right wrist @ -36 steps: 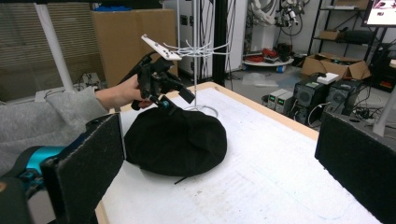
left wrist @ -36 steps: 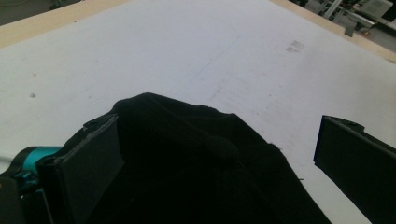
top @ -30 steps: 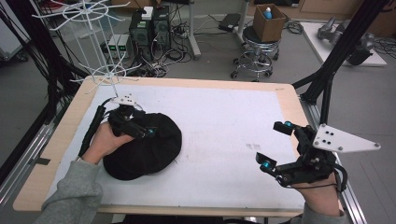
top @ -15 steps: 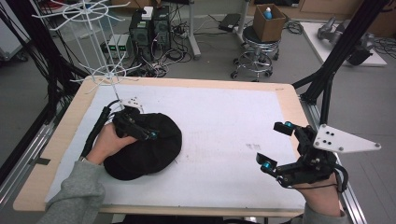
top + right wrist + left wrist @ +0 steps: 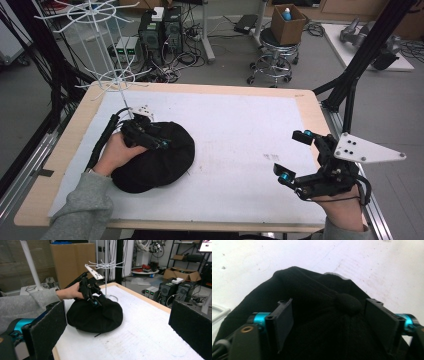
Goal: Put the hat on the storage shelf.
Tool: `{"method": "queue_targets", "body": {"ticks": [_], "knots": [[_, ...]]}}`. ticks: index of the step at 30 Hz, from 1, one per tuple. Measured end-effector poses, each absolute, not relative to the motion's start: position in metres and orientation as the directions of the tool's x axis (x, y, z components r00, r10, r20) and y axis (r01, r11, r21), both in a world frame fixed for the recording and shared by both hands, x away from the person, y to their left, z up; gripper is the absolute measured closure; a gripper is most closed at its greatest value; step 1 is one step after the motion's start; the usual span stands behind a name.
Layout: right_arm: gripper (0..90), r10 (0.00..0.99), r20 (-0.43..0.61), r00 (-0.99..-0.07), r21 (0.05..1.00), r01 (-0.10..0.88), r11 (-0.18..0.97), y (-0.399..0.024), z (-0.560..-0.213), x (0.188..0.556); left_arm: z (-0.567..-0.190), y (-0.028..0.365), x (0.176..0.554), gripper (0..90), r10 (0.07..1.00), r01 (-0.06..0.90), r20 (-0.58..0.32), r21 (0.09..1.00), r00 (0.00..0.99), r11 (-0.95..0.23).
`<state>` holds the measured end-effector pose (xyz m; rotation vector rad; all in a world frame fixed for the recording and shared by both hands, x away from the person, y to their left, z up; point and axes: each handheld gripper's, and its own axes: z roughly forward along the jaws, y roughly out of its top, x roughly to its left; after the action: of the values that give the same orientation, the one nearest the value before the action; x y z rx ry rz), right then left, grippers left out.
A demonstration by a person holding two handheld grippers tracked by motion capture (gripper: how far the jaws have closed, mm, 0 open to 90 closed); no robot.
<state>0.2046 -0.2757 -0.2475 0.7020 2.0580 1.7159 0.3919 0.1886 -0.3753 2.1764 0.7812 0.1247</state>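
On table left: left gripper (image 5: pixel 162 144) fingers closing around black cap (image 5: pixel 165 167); right gripper (image 5: pixel 295 156) fingers apart.

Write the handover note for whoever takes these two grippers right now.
Left gripper: on top of the black cap, jaws astride the crown button; they have just been closing, and the pads look not yet tight on the fabric.
Right gripper: open, holding nothing, above the table's right edge.
Cap: flat on the white mat, left of centre. White wire rack: at the back left corner, arms bare.
Done: left gripper set over the cap.
Left: finish the pinch and lift; probably hang the cap on the rack.
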Motion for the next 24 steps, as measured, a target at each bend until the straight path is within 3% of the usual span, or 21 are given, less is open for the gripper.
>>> {"method": "queue_targets", "body": {"ticks": [15, 24], "knots": [[0.7, 0.579, 0.035, -0.815, 0.978, 0.147, 0.148, -0.2728, -0.2496, 0.2071, -0.3716, 0.1925, 0.3893, 68.6, 0.579, 0.495, -0.152, 0.712, 0.801, -0.498], [0.7, 0.577, 0.04, -0.816, 0.977, 0.152, 0.148, -0.2724, -0.2498, 0.2074, -0.3697, 0.1933, 0.3881, 73.3, 0.581, 0.487, -0.141, 0.72, 0.801, -0.495]]}}
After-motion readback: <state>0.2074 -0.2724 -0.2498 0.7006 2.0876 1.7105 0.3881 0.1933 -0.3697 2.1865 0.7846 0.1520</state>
